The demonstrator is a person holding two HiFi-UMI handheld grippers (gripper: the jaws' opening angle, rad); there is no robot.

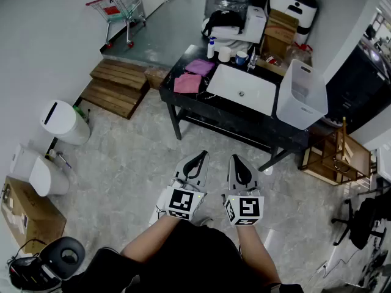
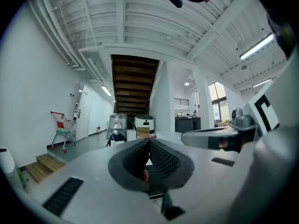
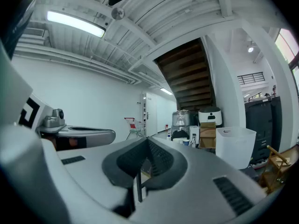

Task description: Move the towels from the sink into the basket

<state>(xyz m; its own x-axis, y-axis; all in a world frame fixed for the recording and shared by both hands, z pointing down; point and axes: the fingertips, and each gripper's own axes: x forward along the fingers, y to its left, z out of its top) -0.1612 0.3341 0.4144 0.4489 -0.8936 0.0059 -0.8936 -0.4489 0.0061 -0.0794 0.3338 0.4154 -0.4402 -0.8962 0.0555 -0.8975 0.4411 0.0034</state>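
Observation:
Two pink towels [image 1: 188, 83] lie on the black table [image 1: 183, 102], just left of the white sink [image 1: 241, 90], whose basin looks bare. A tall white basket [image 1: 300, 95] stands at the table's right end and also shows in the right gripper view as the basket [image 3: 235, 146]. My left gripper [image 1: 197, 162] and right gripper [image 1: 239, 163] hang side by side over the floor, a step short of the table. Both are shut with nothing between their jaws. The left gripper [image 2: 149, 141] and the right gripper [image 3: 148, 141] both point level toward the table.
Bottles and cups [image 1: 226, 52] crowd the table's back edge. Wooden steps [image 1: 117, 85] lie left of the table and a wooden rack [image 1: 336, 154] stands to its right. A white bin [image 1: 63, 122], a cardboard box [image 1: 27, 212] and a shopping cart [image 1: 120, 8] line the left wall.

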